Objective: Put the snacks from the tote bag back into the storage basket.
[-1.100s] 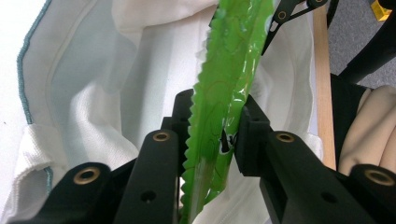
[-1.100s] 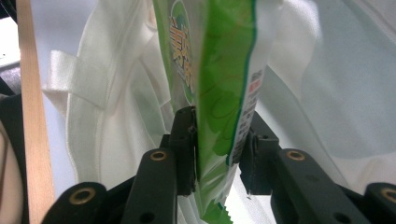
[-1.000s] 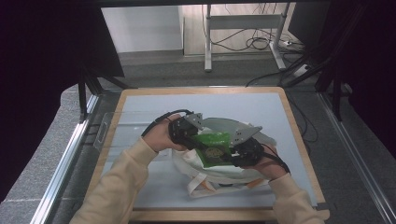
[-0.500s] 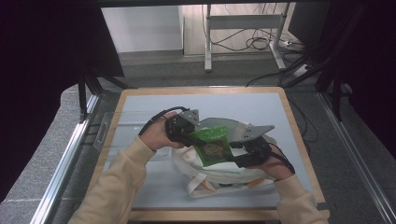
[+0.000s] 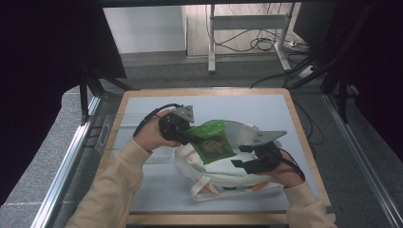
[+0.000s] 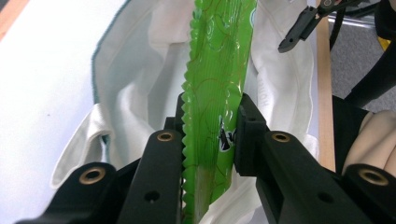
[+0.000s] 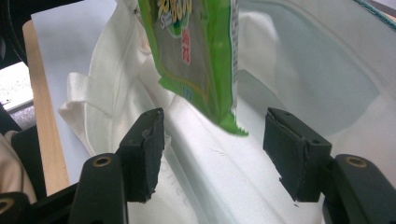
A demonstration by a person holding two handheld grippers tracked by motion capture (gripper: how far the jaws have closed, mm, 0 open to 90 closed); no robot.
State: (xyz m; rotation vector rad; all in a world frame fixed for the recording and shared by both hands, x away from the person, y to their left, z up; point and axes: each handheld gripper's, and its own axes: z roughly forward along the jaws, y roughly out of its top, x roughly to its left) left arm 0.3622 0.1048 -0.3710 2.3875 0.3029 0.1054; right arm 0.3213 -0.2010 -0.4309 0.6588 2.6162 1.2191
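Observation:
A green snack packet (image 5: 211, 142) hangs tilted over the mouth of a white cloth bag (image 5: 223, 173) lying on the pale table (image 5: 266, 109). My left gripper (image 5: 187, 135) is shut on the packet's serrated edge (image 6: 210, 126), and the pads press it from both sides. My right gripper (image 5: 239, 156) sits at the bag's right side. Its jaws have just been opening and nothing is pressed between them (image 7: 215, 140). The packet's lower corner (image 7: 229, 121) dangles just above that gap, with the bag's opening (image 7: 303, 70) behind it.
The bag's handles (image 5: 204, 190) trail toward the table's near wooden edge (image 5: 214, 218). The right gripper's jaw tip (image 6: 299, 30) shows beyond the packet in the left gripper view. A metal rail (image 5: 66, 166) runs along the table's left side.
The left gripper has lifted the packet up and left, farther out of the bag. The right gripper's jaws have spread apart and the hand stayed in place.

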